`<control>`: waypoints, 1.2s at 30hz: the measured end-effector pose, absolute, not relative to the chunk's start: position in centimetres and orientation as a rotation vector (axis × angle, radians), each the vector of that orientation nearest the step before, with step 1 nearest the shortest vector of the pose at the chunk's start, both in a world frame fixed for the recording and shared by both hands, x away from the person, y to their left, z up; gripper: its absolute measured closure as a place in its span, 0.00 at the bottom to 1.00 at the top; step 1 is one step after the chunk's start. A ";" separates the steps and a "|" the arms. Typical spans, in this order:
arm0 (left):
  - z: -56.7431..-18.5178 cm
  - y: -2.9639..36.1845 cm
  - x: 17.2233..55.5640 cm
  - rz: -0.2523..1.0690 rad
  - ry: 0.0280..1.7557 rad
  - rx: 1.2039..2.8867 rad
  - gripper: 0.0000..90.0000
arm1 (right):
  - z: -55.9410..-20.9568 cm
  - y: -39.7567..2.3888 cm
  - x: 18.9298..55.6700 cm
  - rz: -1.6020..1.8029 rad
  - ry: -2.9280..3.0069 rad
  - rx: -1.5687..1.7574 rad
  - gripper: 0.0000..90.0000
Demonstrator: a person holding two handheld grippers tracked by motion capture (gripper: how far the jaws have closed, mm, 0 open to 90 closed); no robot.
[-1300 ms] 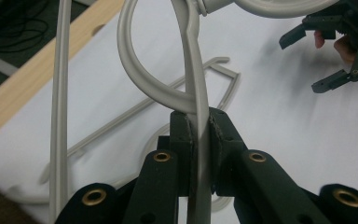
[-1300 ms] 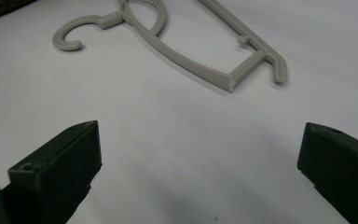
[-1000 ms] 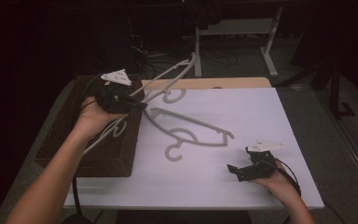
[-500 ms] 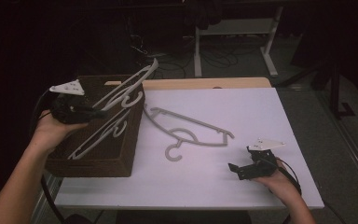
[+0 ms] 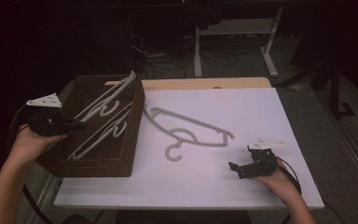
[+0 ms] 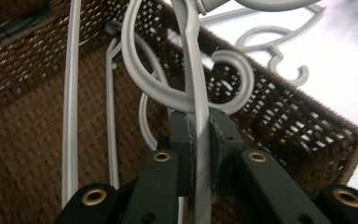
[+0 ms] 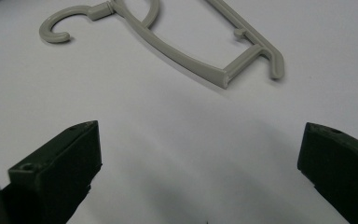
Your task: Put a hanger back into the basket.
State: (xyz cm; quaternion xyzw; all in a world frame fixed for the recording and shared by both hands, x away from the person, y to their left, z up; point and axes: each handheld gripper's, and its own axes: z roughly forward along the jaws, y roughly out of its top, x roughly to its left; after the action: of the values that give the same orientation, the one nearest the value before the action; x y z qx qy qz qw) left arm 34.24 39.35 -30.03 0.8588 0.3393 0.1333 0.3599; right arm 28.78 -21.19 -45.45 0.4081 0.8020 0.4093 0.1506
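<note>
My left gripper [image 5: 80, 124] is shut on a grey plastic hanger [image 5: 106, 97] and holds it slanted over the brown wicker basket [image 5: 135, 122] at the table's left. In the left gripper view the pads [image 6: 182, 133] pinch that hanger's [image 6: 192, 70] thin bar above the basket's [image 6: 284, 121] woven floor. A second grey hanger [image 5: 103, 136] lies inside the basket. A third hanger [image 5: 192, 133] lies flat on the white table [image 5: 251, 107]. My right gripper [image 5: 238, 168] rests open near the front right. The third hanger's [image 7: 182, 56] end is just beyond its jaws [image 7: 200, 158].
The basket takes up the table's left edge and overhangs it slightly. A bare wooden strip [image 5: 200, 84] runs along the table's far edge. Desk legs and cables [image 5: 200, 56] stand on the dark floor beyond.
My left hand has carried the hanger leftward and a little down, from above the table's middle-left to over the basket. The right gripper has stayed put.
</note>
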 end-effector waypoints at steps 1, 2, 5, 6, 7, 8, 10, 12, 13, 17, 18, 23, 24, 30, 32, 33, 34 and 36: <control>-30.2 39.5 34.2 0.341 0.883 2.216 0.91 | -45.5 -21.2 28.8 1.176 2.304 1.171 0.00; -30.3 39.5 34.3 0.338 0.890 2.219 0.91 | -45.5 -21.2 28.8 1.176 2.304 1.173 0.00; -30.8 39.7 34.7 0.329 0.907 2.221 0.91 | -45.5 -21.1 28.9 1.174 2.306 1.173 0.00; -31.0 39.6 34.9 0.324 0.912 2.223 0.91 | -45.5 -21.1 28.9 1.173 2.307 1.172 0.00; -31.1 39.5 35.0 0.324 0.916 2.230 0.91 | -45.5 -21.1 28.9 1.172 2.306 1.172 0.00; -31.2 39.4 35.2 0.322 0.916 2.243 0.91 | -45.5 -21.1 28.9 1.172 2.307 1.172 0.00; -31.5 39.2 35.5 0.308 0.916 2.259 0.91 | -45.5 -21.1 28.9 1.173 2.308 1.171 0.00; -31.7 38.9 35.8 0.295 0.918 2.273 0.91 | -45.5 -21.2 28.9 1.173 2.307 1.171 0.00; -31.9 38.7 36.0 0.298 0.922 2.281 0.91 | -45.5 -21.3 28.9 1.172 2.306 1.171 0.00; -32.3 38.1 36.8 0.280 0.916 2.303 0.91 | -45.5 -21.4 28.9 1.175 2.301 1.175 0.00; -32.4 37.9 37.0 0.278 0.919 2.312 0.91 | -45.4 -21.4 28.9 1.176 2.300 1.175 0.00; -33.0 38.2 37.3 0.243 0.919 2.309 0.91 | -45.4 -21.5 28.9 1.177 2.297 1.174 0.00; -33.1 38.3 37.3 0.232 0.923 2.292 0.91 | -45.4 -21.5 28.9 1.175 2.296 1.176 0.00; -34.5 38.0 37.7 0.205 0.940 2.331 0.91 | -45.4 -21.4 28.9 1.179 2.294 1.177 0.00; -35.0 37.9 37.9 0.185 0.951 2.337 0.91 | -45.4 -21.4 28.9 1.177 2.295 1.177 0.00; -35.2 37.9 38.0 0.175 0.952 2.339 0.91 | -45.4 -21.4 28.9 1.177 2.295 1.178 0.00; -35.3 37.9 38.0 0.168 0.950 2.344 0.91 | -45.4 -21.5 28.9 1.176 2.295 1.178 0.00; -35.6 37.9 38.1 0.163 0.954 2.357 0.90 | -45.4 -21.5 28.9 1.179 2.294 1.180 0.00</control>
State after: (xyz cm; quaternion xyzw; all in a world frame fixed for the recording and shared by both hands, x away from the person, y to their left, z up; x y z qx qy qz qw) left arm 38.06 37.86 -35.57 0.8845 0.3582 0.0611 0.2926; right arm 28.91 -21.49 -45.39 0.4111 0.7994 0.4107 0.1523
